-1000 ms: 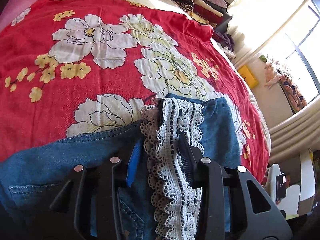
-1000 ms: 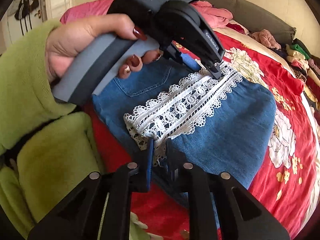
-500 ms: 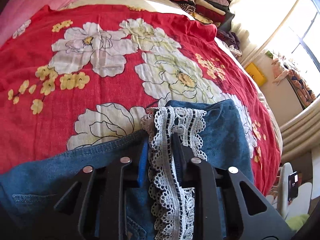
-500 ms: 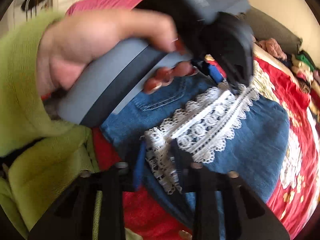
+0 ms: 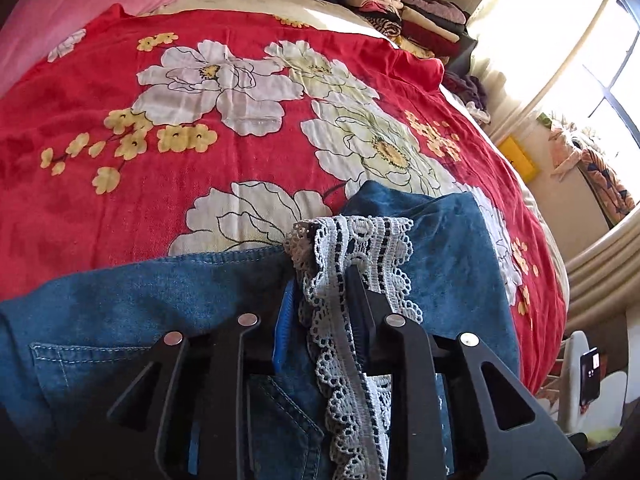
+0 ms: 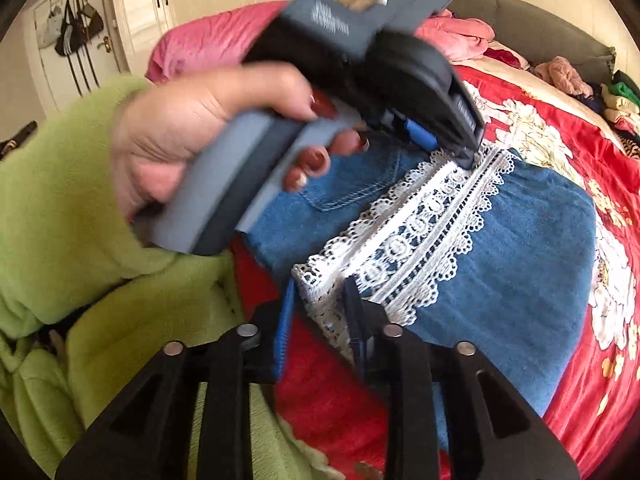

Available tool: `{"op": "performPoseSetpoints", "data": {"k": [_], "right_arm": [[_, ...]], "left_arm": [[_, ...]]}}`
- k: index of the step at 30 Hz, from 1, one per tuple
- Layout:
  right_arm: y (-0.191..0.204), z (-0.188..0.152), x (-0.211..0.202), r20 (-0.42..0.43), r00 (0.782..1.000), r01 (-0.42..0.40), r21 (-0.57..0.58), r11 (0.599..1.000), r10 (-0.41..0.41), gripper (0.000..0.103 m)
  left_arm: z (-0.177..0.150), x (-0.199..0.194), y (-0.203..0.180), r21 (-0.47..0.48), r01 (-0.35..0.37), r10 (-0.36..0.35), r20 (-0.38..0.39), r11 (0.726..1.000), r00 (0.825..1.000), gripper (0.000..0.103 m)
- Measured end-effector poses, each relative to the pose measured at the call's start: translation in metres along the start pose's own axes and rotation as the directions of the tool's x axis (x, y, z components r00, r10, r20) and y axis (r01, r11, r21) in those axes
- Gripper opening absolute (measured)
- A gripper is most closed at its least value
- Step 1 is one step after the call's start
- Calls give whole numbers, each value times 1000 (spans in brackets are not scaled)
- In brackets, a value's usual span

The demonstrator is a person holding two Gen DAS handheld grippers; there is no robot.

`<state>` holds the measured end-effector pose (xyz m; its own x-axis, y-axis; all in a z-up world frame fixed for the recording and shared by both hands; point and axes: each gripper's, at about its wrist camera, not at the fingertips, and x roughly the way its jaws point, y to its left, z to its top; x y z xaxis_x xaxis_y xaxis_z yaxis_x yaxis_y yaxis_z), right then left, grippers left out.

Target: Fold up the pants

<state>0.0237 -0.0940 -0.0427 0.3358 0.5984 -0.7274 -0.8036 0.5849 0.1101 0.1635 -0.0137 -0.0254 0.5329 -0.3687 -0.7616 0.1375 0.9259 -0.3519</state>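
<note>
Blue denim pants (image 5: 452, 248) with a white lace hem band (image 5: 352, 240) lie folded on the red flowered bedspread (image 5: 160, 92). My left gripper (image 5: 320, 292) straddles the far end of the lace, jaws partly apart around it. In the right wrist view the pants (image 6: 520, 264) and lace (image 6: 424, 224) lie ahead; my right gripper (image 6: 318, 296) has its jaws apart around the near lace corner. The left gripper (image 6: 460, 148), held by a hand, shows there touching the far lace end.
A pile of folded clothes (image 5: 400, 12) sits at the far edge of the bed. Pink bedding (image 5: 80, 4) lies at the far left. A green-sleeved arm (image 6: 60, 200) is at the left in the right wrist view. A window (image 5: 592, 60) is at the right.
The right gripper opened from nearly shut on the lace corner. The left gripper narrowed around the far lace end and shifted slightly; the pants stay flat.
</note>
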Motion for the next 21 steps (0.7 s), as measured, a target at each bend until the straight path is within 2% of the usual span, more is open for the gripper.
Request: {"op": "performPoseSetpoints", "data": {"k": [3, 7, 10, 14, 15, 16, 18, 21], "right_arm": [[0, -2, -28, 56, 998, -14, 13, 1000, 13, 40], [-22, -6, -62, 123, 990, 58, 68, 996, -66, 45], [-46, -15, -75, 127, 982, 119, 137, 983, -137, 46], [-68, -22, -76, 97, 977, 169, 209, 963, -192, 46], [-73, -22, -73, 90, 977, 168, 221, 961, -191, 46], [-76, -24, -72, 85, 978, 166, 232, 959, -190, 46], [-79, -25, -69, 79, 978, 171, 243, 955, -195, 46], [-78, -33, -67, 74, 981, 156, 259, 953, -180, 46]], "left_arm": [[0, -18, -4, 21, -22, 21, 35, 1000, 999, 33], [-4, -50, -13, 68, -66, 59, 99, 995, 993, 42], [-15, -69, -22, 103, -79, 66, 128, 991, 990, 49], [-35, -82, -39, 148, -75, 55, 129, 986, 990, 49], [-41, -83, -45, 166, -74, 54, 121, 983, 991, 45], [-47, -82, -49, 183, -74, 54, 108, 980, 993, 30], [-58, -77, -56, 202, -60, 46, 73, 978, 996, 15], [-72, -71, -64, 225, -43, 37, 31, 973, 999, 15]]}}
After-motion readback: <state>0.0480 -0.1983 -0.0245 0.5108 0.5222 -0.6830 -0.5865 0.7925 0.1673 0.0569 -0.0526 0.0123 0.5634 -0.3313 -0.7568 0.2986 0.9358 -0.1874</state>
